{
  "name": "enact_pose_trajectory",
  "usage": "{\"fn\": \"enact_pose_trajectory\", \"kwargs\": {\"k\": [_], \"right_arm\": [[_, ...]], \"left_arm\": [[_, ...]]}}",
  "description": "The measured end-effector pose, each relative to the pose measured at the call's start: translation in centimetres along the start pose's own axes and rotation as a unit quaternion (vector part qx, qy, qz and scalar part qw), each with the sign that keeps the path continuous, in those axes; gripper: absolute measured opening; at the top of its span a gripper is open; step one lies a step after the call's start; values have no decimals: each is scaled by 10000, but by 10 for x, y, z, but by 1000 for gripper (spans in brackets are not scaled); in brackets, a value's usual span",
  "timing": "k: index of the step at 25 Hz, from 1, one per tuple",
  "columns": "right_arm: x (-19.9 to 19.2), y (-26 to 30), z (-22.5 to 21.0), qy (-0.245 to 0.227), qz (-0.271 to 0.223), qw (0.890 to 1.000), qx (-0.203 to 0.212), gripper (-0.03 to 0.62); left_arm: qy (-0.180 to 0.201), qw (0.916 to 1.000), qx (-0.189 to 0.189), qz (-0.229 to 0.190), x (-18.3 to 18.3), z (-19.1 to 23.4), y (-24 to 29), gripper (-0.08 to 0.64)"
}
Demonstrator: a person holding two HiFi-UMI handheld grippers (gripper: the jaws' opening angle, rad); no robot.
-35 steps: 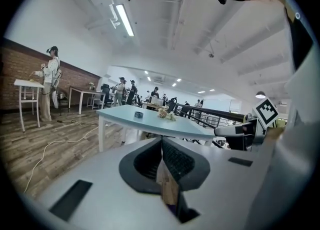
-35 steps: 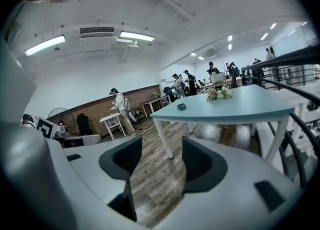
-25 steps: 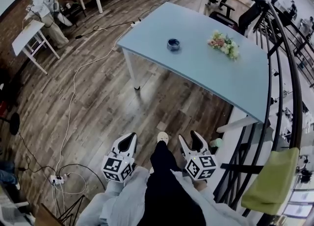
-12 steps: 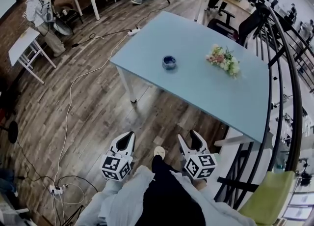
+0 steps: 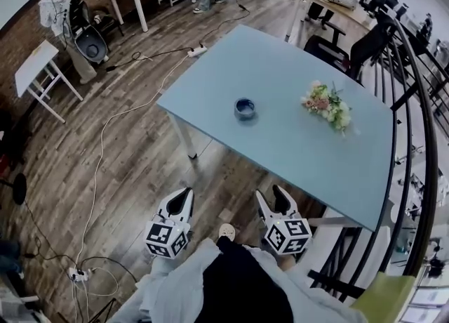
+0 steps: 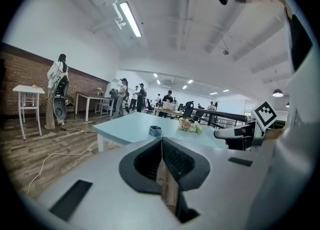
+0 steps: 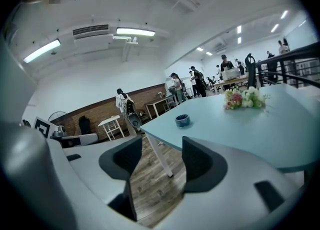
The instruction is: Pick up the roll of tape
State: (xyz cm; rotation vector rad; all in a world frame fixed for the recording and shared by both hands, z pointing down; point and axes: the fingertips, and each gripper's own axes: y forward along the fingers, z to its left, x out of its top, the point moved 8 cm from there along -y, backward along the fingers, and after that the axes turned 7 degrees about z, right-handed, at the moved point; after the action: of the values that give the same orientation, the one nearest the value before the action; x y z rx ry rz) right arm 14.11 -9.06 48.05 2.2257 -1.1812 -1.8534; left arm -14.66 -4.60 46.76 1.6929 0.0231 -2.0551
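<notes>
The roll of tape (image 5: 245,109) is a small blue ring lying flat on the light blue table (image 5: 302,146), near its left side. It also shows far ahead as the tape (image 6: 155,131) in the left gripper view and the tape (image 7: 182,120) in the right gripper view. Both grippers hang low by the person's legs, over the wooden floor and well short of the table. My left gripper (image 5: 184,196) has its jaws together with nothing held. My right gripper (image 5: 271,195) stands open and empty, with the floor showing through its gap.
A bunch of flowers (image 5: 327,106) lies on the table right of the tape. A black railing (image 5: 414,139) runs along the right. Cables (image 5: 105,132) trail over the floor at left. White tables (image 5: 38,69) and people stand further back.
The person has walked closer: the table and tape sit lower and nearer in the head view. Both grippers keep their places by the legs and their states.
</notes>
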Motion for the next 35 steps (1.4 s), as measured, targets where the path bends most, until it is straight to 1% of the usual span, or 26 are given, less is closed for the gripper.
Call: {"fn": "enact_pose_trajectory", "kwargs": {"k": [5, 9, 19, 24, 29, 35], "right_arm": [[10, 23, -16, -73, 48, 9999, 105, 255], [14, 30, -24, -61, 97, 9999, 110, 255], [10, 40, -32, 19, 265, 9995, 148, 255], [15, 62, -41, 128, 327, 9993, 122, 255], [39, 91, -53, 139, 300, 9994, 64, 255], [83, 135, -70, 163, 237, 9996, -24, 255]], "left_arm": [[-42, 9999, 95, -79, 2, 6, 26, 17], [-86, 9999, 35, -95, 4, 0, 35, 17], [-150, 9998, 126, 85, -2, 5, 44, 17], [-200, 9996, 101, 176, -1, 18, 66, 17], [-209, 9996, 23, 173, 16, 37, 103, 17], [-163, 9997, -93, 132, 50, 64, 153, 17]]}}
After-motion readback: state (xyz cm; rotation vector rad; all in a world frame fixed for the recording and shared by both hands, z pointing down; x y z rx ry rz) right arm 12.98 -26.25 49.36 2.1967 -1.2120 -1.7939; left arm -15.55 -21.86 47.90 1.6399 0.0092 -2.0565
